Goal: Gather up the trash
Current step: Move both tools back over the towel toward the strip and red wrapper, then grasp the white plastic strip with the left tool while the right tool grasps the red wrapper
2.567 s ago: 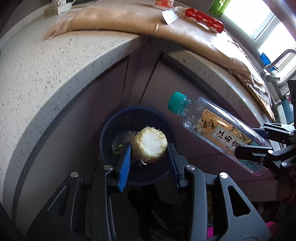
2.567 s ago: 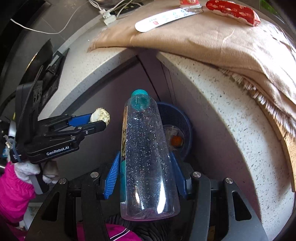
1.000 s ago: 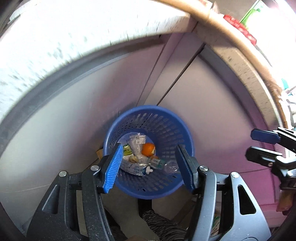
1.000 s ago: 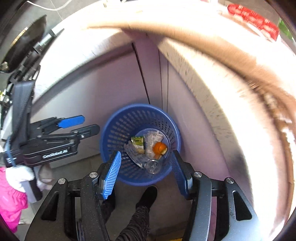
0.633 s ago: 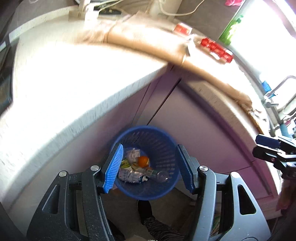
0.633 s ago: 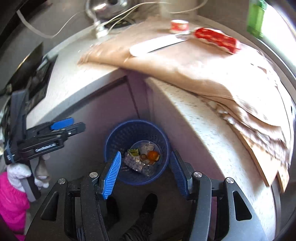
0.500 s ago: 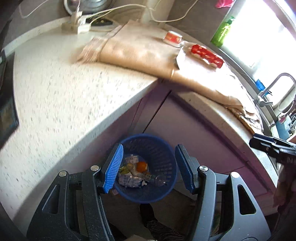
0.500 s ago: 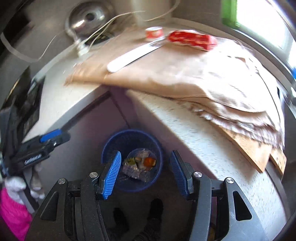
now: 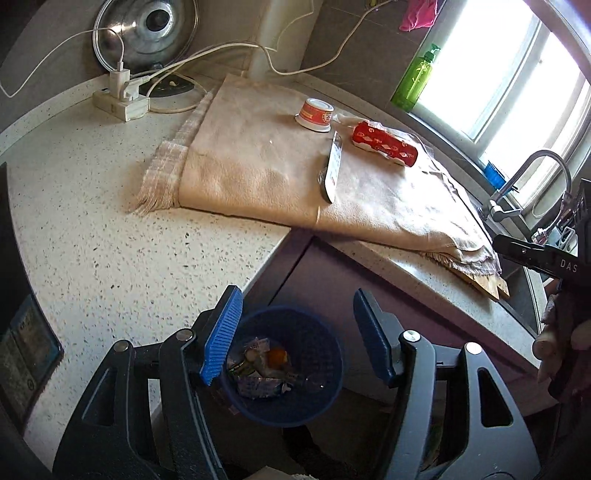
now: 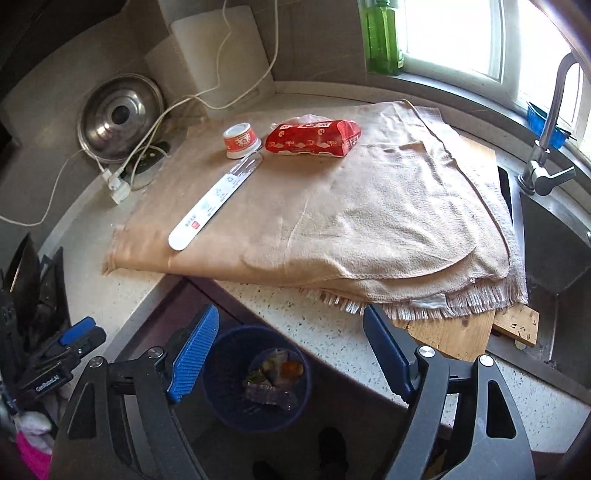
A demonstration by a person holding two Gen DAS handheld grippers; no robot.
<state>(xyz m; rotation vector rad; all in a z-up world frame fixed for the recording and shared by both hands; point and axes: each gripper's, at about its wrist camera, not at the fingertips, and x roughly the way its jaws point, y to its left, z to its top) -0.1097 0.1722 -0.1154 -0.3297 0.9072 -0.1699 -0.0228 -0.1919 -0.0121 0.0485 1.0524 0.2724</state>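
Observation:
A blue trash basket stands on the floor below the counter corner, with wrappers, a bottle and an orange piece inside; it also shows in the right wrist view. On the beige towel lie a small red-white cup, a red packet and a long white wrapper. The right wrist view shows the cup, packet and wrapper too. My left gripper is open and empty above the basket. My right gripper is open and empty above the counter edge.
A power strip with cables and a steel pot lid sit at the back. A green bottle stands on the window sill. A sink and tap are at the right. A wooden board sticks out under the towel.
Both grippers let go of the bottle and the round food scrap into the basket, then rose from the basket to counter height. The countertop items have come into view.

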